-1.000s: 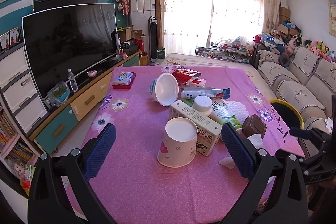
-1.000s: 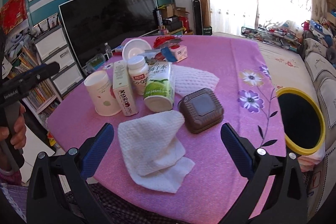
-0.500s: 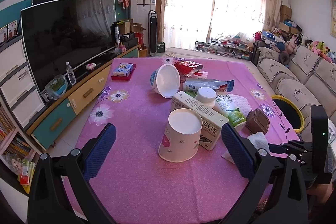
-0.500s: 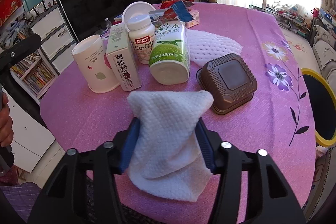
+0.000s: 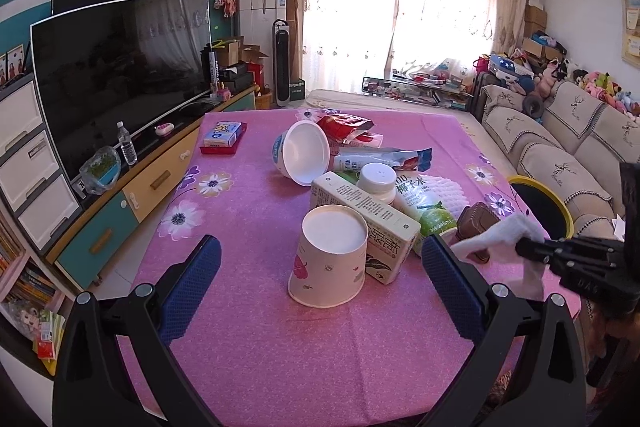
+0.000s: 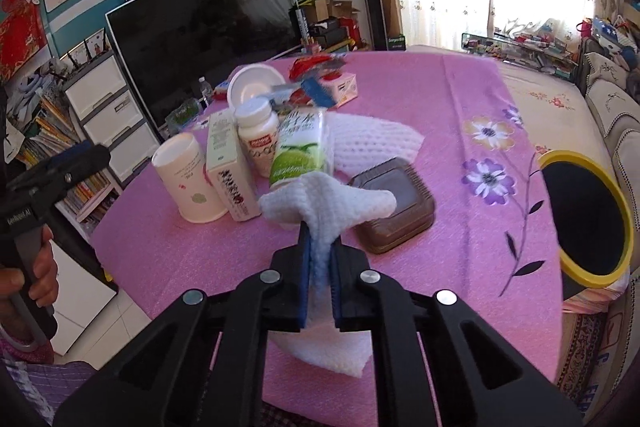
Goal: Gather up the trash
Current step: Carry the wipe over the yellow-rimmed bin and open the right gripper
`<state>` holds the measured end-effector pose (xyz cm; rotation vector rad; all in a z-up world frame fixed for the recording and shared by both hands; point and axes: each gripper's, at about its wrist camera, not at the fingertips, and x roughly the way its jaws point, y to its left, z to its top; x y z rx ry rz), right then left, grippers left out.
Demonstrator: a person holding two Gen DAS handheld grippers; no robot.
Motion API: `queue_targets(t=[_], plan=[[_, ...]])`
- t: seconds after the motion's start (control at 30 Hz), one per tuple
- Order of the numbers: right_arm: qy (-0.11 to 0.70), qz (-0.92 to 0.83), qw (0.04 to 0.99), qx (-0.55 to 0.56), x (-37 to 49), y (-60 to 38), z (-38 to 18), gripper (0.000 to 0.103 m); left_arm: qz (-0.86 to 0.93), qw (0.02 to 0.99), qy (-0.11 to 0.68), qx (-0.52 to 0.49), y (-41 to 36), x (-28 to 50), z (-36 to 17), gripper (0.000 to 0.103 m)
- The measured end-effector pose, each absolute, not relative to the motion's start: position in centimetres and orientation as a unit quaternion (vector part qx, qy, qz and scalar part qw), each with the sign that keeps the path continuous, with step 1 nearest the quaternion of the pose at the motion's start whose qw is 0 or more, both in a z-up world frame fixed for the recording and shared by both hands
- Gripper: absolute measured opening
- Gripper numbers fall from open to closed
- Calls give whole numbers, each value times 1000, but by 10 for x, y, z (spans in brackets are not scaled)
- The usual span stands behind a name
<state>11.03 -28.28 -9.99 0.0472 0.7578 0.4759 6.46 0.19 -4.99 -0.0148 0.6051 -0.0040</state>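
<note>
My right gripper (image 6: 319, 247) is shut on a white paper towel (image 6: 328, 205) and holds it lifted above the pink table; the towel also shows in the left wrist view (image 5: 500, 235). My left gripper (image 5: 320, 267) is open and empty, its jaws either side of an upturned paper cup (image 5: 328, 263). Behind the cup lie a carton (image 5: 368, 223), a white pill bottle (image 5: 376, 181), a green coconut-water carton (image 5: 428, 211) and a brown plastic box (image 6: 394, 209). A black bin with a yellow rim (image 6: 586, 219) stands at the table's right edge.
A white bowl (image 5: 306, 157) on its side, snack wrappers (image 5: 348, 127) and a white foam net (image 6: 372, 143) lie further back. A small blue box on a red tray (image 5: 222, 139) sits far left. A TV (image 5: 120, 67) on a cabinet is left, a sofa (image 5: 560, 147) right.
My right gripper closed on the paper towel and lifted it off the table. My left gripper stayed open near the paper cup.
</note>
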Motion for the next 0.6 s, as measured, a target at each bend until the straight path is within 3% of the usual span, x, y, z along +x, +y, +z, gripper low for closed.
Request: queue_targets(t=[0.27, 0.6], plan=[[328, 71, 941, 48, 160, -404, -74, 9, -13, 952, 306, -2, -8, 69, -54, 99], [393, -41, 917, 54, 268, -504, -139, 9, -19, 948, 319, 8, -26, 84, -59, 99]])
